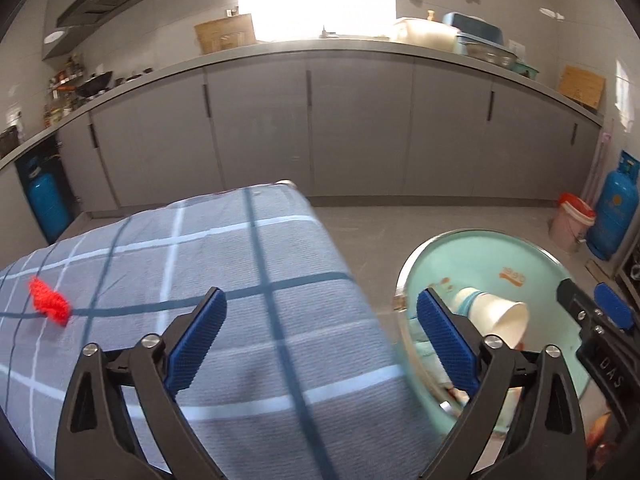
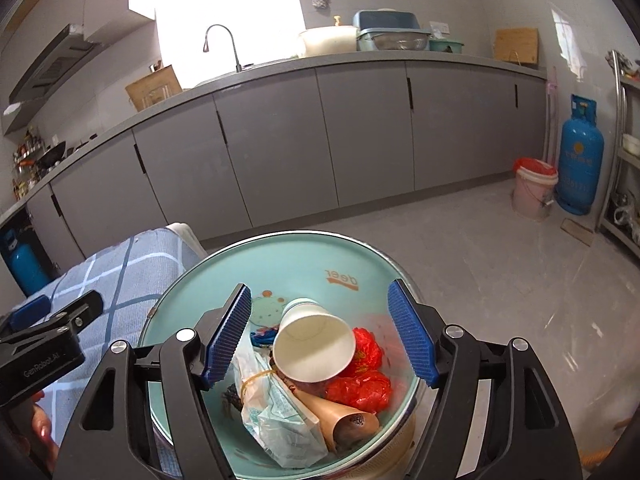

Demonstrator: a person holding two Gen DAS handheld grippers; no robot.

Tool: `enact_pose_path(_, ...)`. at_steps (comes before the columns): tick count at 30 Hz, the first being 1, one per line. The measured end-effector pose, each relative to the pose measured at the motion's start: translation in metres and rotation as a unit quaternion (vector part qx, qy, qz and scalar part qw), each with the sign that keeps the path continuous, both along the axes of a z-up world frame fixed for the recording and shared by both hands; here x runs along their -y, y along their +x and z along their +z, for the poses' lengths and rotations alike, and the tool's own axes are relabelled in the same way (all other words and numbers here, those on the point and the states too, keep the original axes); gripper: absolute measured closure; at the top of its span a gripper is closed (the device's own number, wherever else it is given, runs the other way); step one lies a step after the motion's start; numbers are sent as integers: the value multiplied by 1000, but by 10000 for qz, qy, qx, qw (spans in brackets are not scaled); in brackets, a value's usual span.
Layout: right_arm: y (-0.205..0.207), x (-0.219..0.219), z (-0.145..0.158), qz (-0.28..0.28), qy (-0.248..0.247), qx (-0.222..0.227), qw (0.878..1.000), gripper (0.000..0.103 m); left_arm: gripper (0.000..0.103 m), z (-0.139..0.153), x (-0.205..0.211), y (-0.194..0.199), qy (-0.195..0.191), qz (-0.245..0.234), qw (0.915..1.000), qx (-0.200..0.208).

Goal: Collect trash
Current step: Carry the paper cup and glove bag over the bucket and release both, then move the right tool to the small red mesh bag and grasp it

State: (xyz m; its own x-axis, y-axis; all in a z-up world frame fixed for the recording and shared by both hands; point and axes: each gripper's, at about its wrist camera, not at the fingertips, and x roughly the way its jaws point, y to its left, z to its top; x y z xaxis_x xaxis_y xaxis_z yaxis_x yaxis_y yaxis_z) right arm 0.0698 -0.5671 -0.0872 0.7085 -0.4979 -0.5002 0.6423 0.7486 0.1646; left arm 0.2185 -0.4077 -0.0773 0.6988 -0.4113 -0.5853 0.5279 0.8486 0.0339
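My right gripper (image 2: 322,336) hangs wide open and empty over the round green bowl (image 2: 280,256) holding a white paper cup (image 2: 314,346) and red plastic scraps (image 2: 360,390), while my left gripper (image 1: 320,340), open too, is above the blue checked cloth (image 1: 224,256) near a red scrap (image 1: 49,301).

Right wrist view: a basin (image 2: 288,264) lies below and between the fingers (image 2: 226,338); in it a paper cup (image 2: 314,346) rests on its side, a crumpled bag (image 2: 362,376) toward the right finger, a wrapper (image 2: 276,408) toward the left finger. Left wrist view: the worktop (image 1: 224,264) lies under the fingers (image 1: 196,342); a knitted scrap (image 1: 50,301) lies on it, outside the left finger; the basin stands beyond the right finger.
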Motion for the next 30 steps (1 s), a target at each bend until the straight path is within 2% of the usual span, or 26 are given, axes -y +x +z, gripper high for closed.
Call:
enact_pose_path(6, 7, -20, 8, 245, -132, 52, 9996, 32, 5, 1, -50, 9, 61, 533, 9985, 45)
enact_pose_path(12, 15, -49, 23, 562, -188, 210, 9980, 32, 5, 11, -105, 16, -52, 966, 9952, 121)
enact_pose_path(18, 37, -92, 38, 1189, -248, 222, 9923, 32, 5, 12, -165, 25, -50, 1424, 9897, 116)
enact_pose_path(26, 84, -164, 41, 2086, -249, 96, 9776, 32, 5, 10, -254, 38, 30, 2286, 9735, 81)
enact_pose_path(30, 115, -210, 40, 2623, -276, 9, 9646, 31, 5, 5, -305, 40, 143, 2754, 9612, 63)
